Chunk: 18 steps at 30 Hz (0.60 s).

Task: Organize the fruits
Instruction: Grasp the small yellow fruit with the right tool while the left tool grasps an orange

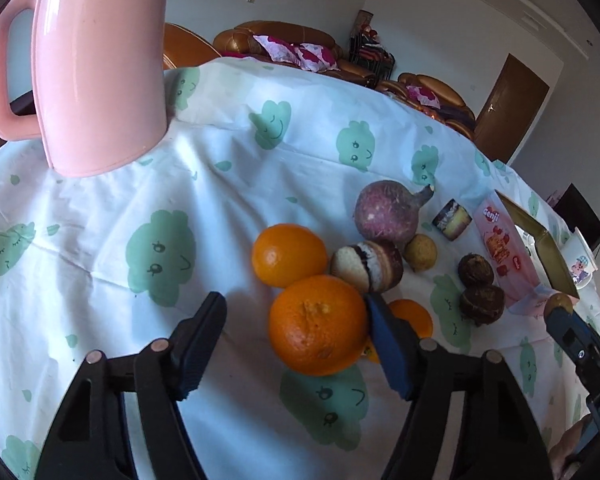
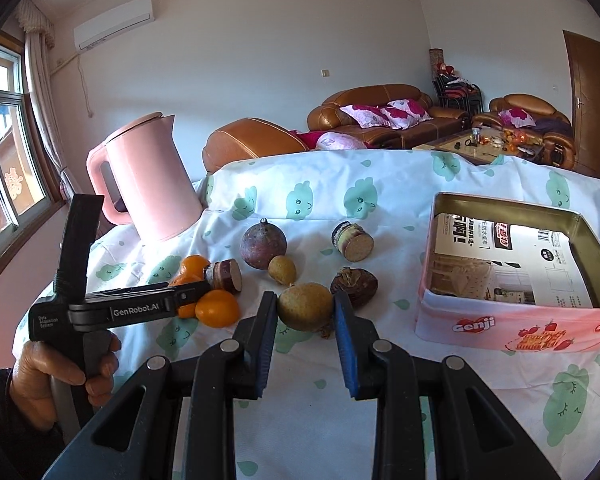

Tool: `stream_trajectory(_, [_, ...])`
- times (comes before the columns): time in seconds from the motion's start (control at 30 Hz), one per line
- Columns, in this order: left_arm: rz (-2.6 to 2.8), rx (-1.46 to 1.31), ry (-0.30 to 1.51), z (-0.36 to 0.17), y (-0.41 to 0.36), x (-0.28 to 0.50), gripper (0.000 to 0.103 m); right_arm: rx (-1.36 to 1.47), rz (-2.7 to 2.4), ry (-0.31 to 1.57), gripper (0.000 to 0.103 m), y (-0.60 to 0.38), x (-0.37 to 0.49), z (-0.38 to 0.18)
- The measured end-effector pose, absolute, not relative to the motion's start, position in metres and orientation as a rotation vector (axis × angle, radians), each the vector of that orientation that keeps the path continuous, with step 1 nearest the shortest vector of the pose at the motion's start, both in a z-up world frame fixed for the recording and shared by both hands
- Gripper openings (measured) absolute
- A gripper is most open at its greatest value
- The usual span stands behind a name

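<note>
Barely started: the tin is holding no fruit yet. Right gripper is closing around a yellow fruit on the cloth; left gripper is spread wide around an orange.

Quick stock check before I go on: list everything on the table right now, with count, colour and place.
oranges: three, orange, left cluster
cake pieces: two, brown-white, mid table
round purple fruit: one, behind cluster
yellow-brown fruit: two, centre; nearer one between right fingers
dark brown bulbs: two in left view
pink kettle: one, far left
Genji tin: one, pink, right
left gripper: open, at front orange
right gripper: on fruit
</note>
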<state>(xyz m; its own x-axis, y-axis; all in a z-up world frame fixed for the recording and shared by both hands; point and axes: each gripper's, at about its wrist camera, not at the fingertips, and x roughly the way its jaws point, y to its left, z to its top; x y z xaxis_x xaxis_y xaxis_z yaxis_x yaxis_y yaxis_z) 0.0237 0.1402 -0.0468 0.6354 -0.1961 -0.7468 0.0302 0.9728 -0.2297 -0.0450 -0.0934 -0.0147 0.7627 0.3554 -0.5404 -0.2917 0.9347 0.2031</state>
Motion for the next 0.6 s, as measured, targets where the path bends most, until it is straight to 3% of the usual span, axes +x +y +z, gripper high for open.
stream_trajectory(0.13, [-0.124,-0.155,0.868,-0.045,0.139,0.023,0.062,0.106,0.357,0.607,0.030,-0.093,-0.045,-0.015])
stream_trajectory(0.23, [-0.117,-0.101,0.883,-0.047,0.128,0.030,0.049,0.086,0.355,0.597,0.030,-0.090,-0.047,-0.014])
stream_trajectory(0.6, [-0.092,-0.038,0.676,-0.013,0.108,-0.003,0.048,0.041,0.243,0.511,0.030,-0.102,-0.052,0.000])
